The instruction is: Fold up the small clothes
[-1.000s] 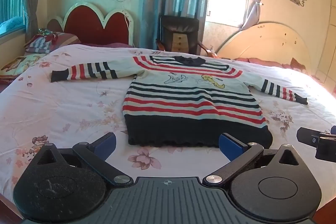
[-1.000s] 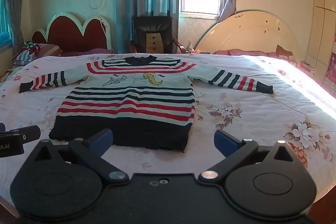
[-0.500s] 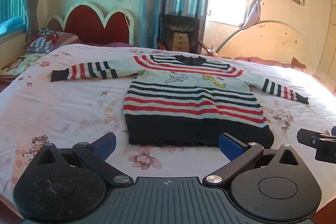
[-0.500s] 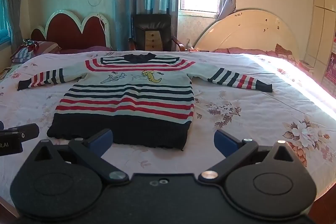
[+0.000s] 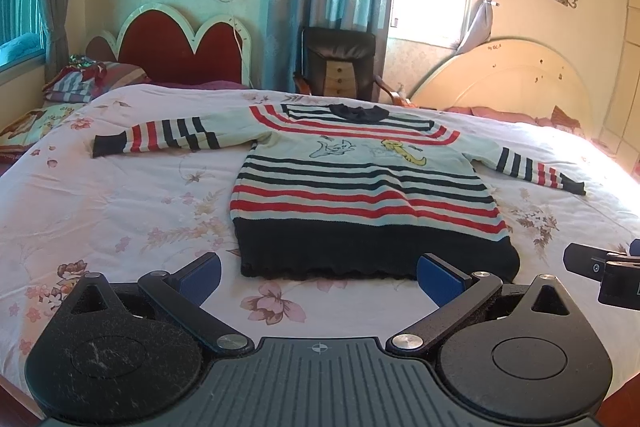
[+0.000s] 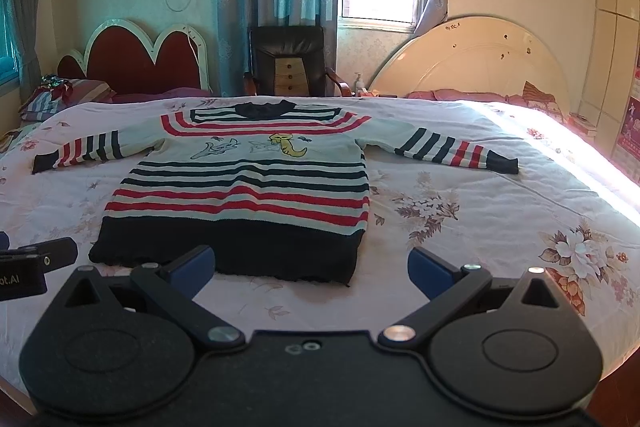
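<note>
Left wrist view: the striped sweater (image 5: 360, 187) lies flat on the bed (image 5: 100, 195), hem nearest, collar far, sleeves spread sideways. Left gripper (image 5: 319, 273) and right gripper (image 6: 311, 269) both hover spread wide and empty just short of the hem, the left nearer its left corner.

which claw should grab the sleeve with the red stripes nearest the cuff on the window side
Right. The right claw sits toward that sleeve, open; the left claw is farther over.
</note>
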A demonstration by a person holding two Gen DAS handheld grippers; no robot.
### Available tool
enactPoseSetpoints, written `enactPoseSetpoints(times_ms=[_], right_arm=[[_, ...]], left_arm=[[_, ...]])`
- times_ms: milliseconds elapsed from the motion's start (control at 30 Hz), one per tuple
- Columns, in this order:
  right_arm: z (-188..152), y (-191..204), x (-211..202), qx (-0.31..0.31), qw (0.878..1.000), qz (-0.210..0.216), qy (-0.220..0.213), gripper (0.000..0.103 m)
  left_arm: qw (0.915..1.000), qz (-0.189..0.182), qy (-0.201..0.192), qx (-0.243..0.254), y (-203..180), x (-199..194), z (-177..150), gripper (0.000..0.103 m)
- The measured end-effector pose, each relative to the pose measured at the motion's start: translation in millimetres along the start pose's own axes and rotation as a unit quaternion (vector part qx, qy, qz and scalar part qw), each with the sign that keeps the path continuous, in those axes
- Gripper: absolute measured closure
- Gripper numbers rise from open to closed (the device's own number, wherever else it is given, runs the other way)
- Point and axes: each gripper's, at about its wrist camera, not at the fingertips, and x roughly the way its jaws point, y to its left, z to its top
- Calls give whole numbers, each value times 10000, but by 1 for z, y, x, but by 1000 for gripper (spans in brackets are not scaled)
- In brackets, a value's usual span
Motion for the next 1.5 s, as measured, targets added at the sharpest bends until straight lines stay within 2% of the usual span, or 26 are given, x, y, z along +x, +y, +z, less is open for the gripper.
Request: enactPoseSetpoints(times_ms=[1500], right_arm=[[2, -1, 1, 17, 10000, -3, 12, 1]], left_arm=[[10000, 10, 18, 41, -1, 1, 0, 0]])
